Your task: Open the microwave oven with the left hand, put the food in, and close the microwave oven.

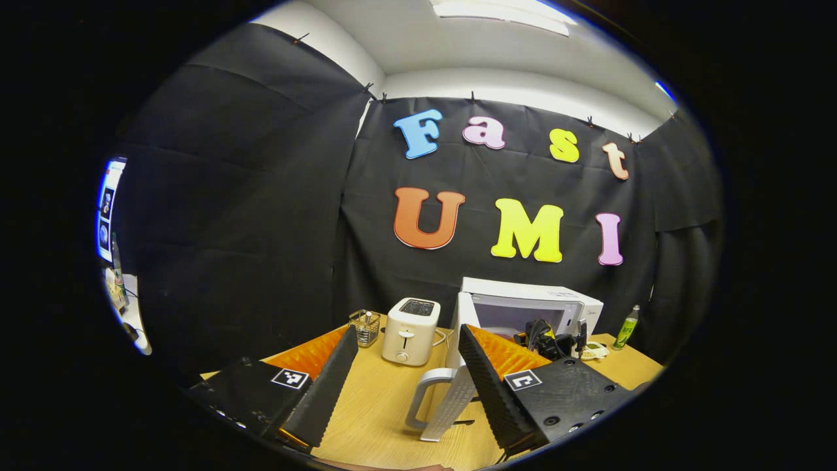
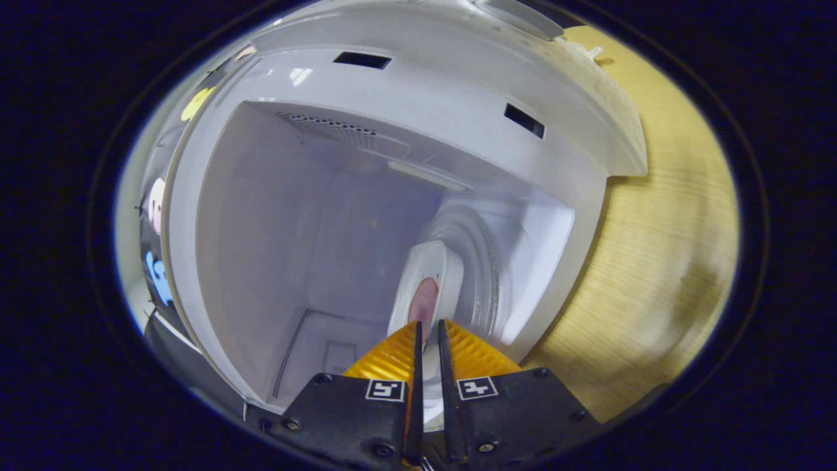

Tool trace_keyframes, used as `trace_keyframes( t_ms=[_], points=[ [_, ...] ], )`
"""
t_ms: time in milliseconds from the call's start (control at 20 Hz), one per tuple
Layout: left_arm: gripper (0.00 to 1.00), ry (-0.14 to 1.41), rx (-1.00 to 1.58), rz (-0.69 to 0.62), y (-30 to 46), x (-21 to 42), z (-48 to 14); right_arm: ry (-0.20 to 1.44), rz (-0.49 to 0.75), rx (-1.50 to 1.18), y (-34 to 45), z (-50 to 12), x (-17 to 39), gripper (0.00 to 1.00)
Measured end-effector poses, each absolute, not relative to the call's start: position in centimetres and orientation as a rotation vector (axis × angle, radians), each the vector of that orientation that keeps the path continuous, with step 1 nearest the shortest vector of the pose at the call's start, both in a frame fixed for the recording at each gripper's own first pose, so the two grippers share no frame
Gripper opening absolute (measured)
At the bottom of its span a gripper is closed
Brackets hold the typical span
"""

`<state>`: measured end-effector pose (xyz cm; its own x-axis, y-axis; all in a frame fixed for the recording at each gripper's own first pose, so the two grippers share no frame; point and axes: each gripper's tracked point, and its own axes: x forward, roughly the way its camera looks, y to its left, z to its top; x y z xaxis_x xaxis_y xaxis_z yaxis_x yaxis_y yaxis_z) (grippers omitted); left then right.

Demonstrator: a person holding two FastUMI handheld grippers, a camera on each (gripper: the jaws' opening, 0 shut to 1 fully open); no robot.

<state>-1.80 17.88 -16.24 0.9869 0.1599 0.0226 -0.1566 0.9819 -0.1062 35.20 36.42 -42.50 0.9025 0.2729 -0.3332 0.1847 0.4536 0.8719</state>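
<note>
Left gripper (image 1: 405,373) wide open, empty, held back at 6 o'clock off the microwave door (image 1: 451,392), leaving it swung open. Right gripper (image 2: 426,343) pinches the plate (image 2: 425,275) rim; plate with food (image 2: 423,302) reaches inside the microwave (image 2: 274,216) cavity, presumably for setting down.

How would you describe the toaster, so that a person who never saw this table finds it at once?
Look at the wooden table in front of the black wall, and find the white microwave with its door swung open. Just beside that door stands the toaster. It is a small cream box with a dark slot on top, unlike the wire basket on its other side.
</note>
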Motion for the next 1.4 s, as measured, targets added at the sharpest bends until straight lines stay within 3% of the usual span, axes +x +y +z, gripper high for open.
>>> trace_keyframes(
  t_ms=[150, 250, 400, 450, 500, 550, 600, 650, 700, 750, 800, 850, 900, 950, 1000, 1050, 1150, 1200, 1250, 1300, 1350, 1400],
  points=[
    [0.93, -0.011, -0.106, 0.171, 18.7, -1.9, -16.9, 0.424, 0.112, 1.018, 36.6, -42.2, 35.3, 0.18],
    [0.92, 0.002, -0.092, 0.177, 19.0, -2.4, -17.2, 0.401, 0.209, 0.943, 37.7, -41.3, 34.7, 0.31],
    [0.93, 0.014, -0.052, 0.192, 19.3, -2.4, -17.7, 0.349, 0.224, 0.731, 36.8, -39.9, 33.7, 0.9],
    [0.93, 0.02, -0.04, 0.194, 19.5, -2.4, -18.0, 0.322, 0.23, 0.681, 36.4, -39.1, 33.4, 1.0],
    [0.93, 0.029, -0.029, 0.193, 19.7, -2.4, -18.3, 0.299, 0.243, 0.643, 36.1, -38.4, 32.9, 0.89],
    [0.93, 0.045, -0.02, 0.193, 19.9, -2.4, -18.7, 0.29, 0.256, 0.59, 35.8, -38.0, 32.3, 1.0],
    [0.93, 0.046, -0.013, 0.196, 20.2, -2.3, -19.0, 0.278, 0.26, 0.525, 35.2, -37.8, 31.6, 0.89],
    [0.93, 0.047, -0.007, 0.198, 20.6, -2.4, -19.0, 0.262, 0.263, 0.469, 34.5, -37.4, 30.9, 0.89],
    [0.93, 0.054, -0.002, 0.2, 21.0, -2.2, -19.2, 0.245, 0.273, 0.431, 34.1, -36.9, 30.1, 1.0],
    [0.79, 0.067, 0.005, 0.207, 21.5, -2.1, -19.6, 0.24, 0.288, 0.4, 33.7, -36.5, 29.3, 0.89],
    [0.93, 0.07, 0.013, 0.219, 22.3, -2.0, -19.8, 0.233, 0.304, 0.376, 33.3, -35.8, 28.5, 0.9],
    [0.92, 0.066, 0.022, 0.226, 22.9, -2.1, -19.8, 0.241, 0.331, 0.354, 33.0, -35.3, 27.4, 0.9],
    [0.92, 0.055, 0.028, 0.231, 23.3, -2.1, -19.7, 0.235, 0.372, 0.322, 32.7, -34.5, 26.2, 1.0],
    [0.91, 0.047, 0.029, 0.225, 23.6, -2.0, -19.6, 0.227, 0.402, 0.286, 32.2, -33.8, 25.1, 0.91],
    [0.87, 0.042, 0.03, 0.213, 23.6, -1.6, -19.7, 0.206, 0.418, 0.247, 31.2, -32.9, 24.1, 0.9],
    [0.71, 0.035, 0.028, 0.21, 23.8, -1.5, -19.7, 0.184, 0.425, 0.22, 30.3, -31.9, 23.1, 0.9],
    [0.62, 0.049, 0.01, 0.186, 24.2, -1.0, -20.4, 0.131, 0.46, 0.192, 28.5, -29.6, 20.8, 0.9],
    [0.43, 0.064, -0.004, 0.192, 24.7, -0.8, -21.1, 0.11, 0.447, 0.179, 27.2, -28.6, 19.9, 1.0],
    [0.24, 0.072, -0.007, 0.202, 25.4, -0.7, -21.5, 0.092, 0.426, 0.158, 25.7, -27.9, 19.2, 0.9],
    [0.1, 0.085, -0.001, 0.192, 25.5, -0.2, -22.2, 0.087, 0.406, 0.14, 24.3, -27.4, 18.5, 0.9],
    [0.07, 0.089, 0.019, 0.19, 25.7, 0.0, -22.6, 0.076, 0.407, 0.121, 23.5, -26.9, 17.6, 1.0],
    [0.0, 0.085, 0.025, 0.181, 25.8, 0.5, -22.7, 0.08, 0.402, 0.107, 22.6, -26.2, 16.8, 0.91]
  ],
)
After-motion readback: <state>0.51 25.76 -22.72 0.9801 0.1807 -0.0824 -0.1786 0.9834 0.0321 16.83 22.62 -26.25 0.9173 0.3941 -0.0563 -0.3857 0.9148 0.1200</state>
